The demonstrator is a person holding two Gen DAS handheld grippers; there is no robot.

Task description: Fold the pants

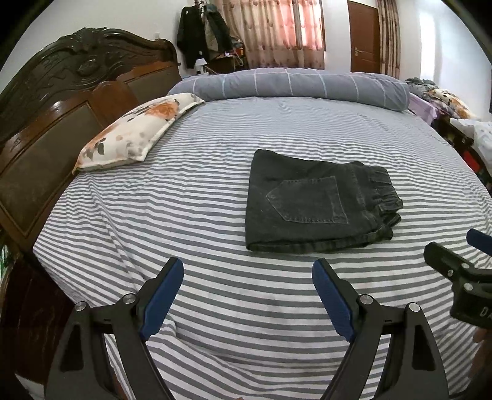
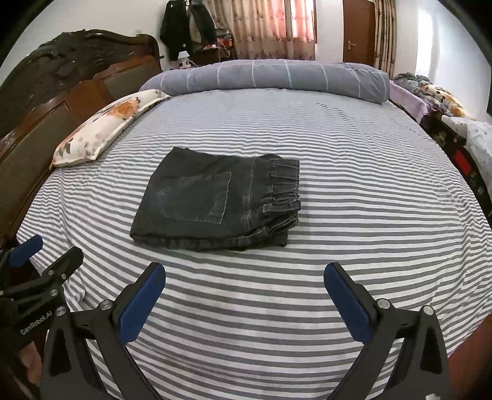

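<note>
Lying folded into a compact dark rectangle, the pants (image 1: 319, 201) sit mid-bed on the striped sheet (image 1: 215, 307), back pocket up, elastic waistband stacked at the side away from the headboard (image 1: 61, 101); layers look squared, so folding reads as done, judged from shape only; left tool (image 1: 247, 300) hangs over bare sheet on the near side of the pants, jaws spread wide, nothing between them; right tool (image 2: 244, 303) likewise wide apart and empty, also on the near side of the pants, not touching them; both clear of the cloth, probably so the stack isn't disturbed; floral pillow (image 1: 135, 132) lies between pants and headboard; rolled grey duvet (image 1: 292, 86) beyond the pants; curtains (image 1: 276, 27) and door (image 1: 364, 37) behind the duvet.
</note>
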